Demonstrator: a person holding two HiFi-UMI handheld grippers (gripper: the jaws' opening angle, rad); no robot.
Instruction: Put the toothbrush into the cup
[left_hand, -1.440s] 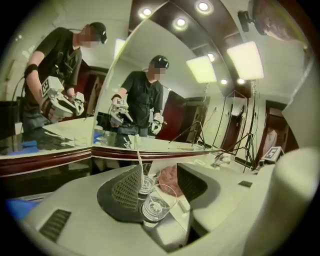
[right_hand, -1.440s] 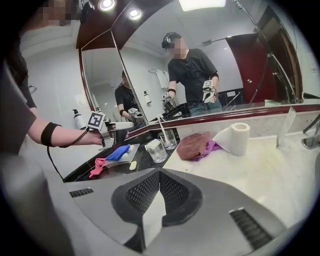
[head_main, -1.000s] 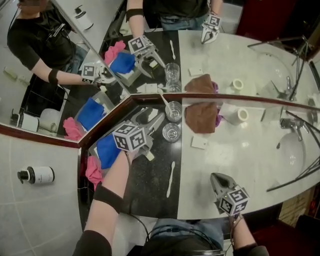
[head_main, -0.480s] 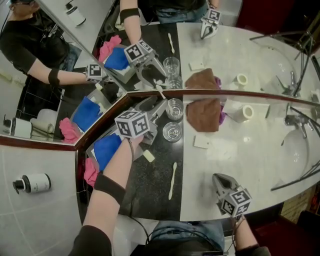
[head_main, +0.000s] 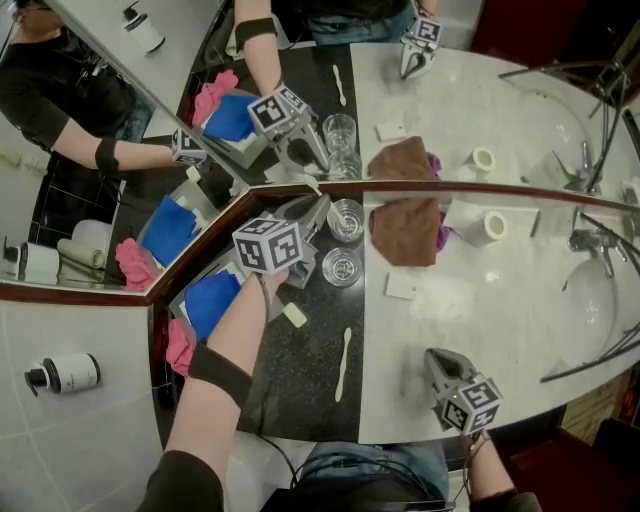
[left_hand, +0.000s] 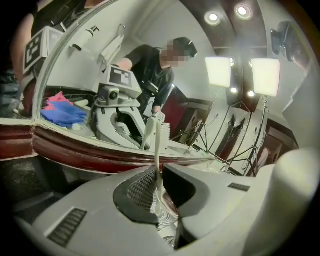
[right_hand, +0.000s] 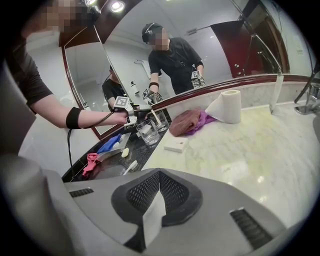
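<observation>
- Head view: we see the left gripper (head_main: 316, 210) reaching across the dark counter strip (head_main: 310, 395) toward the mirror (head_main: 500, 100). Its jaw tips are at the left rim of the rear cup (head_main: 346, 222), a clear glass set against the mirror's base.
- Left gripper view: its jaws have just been closing and are now pinched on the handle of the toothbrush (left_hand: 158, 145).
- That toothbrush stands upright between the pads with its bristle head on top.
- Ribbed glass shows just under the jaws and the handle runs down toward it. We can't tell whether the end is inside.
- The front cup (head_main: 342, 266), also clear glass, stands just in front of the rear cup, beside the left gripper's body.
- A second toothbrush (head_main: 344, 362) lies flat on the dark strip near its border with the marble counter (head_main: 520, 330), apart from both cups and both grippers.
- The right gripper (head_main: 431, 355) sits over the marble near the front edge, well apart from the cups. Its jaws are together and grip nothing. A pale sliver shows at the seam in the right gripper view, and we can't tell what it is.
- A pale soap bar (head_main: 294, 314) lies on the dark strip, with a blue cloth (head_main: 212, 300) and a pink cloth (head_main: 184, 345) at its left end.
- On the marble, a brown cloth (head_main: 404, 230) and a paper roll (head_main: 480, 228) sit at the mirror, and a small white box (head_main: 402, 286) lies in front of the cloth.
</observation>
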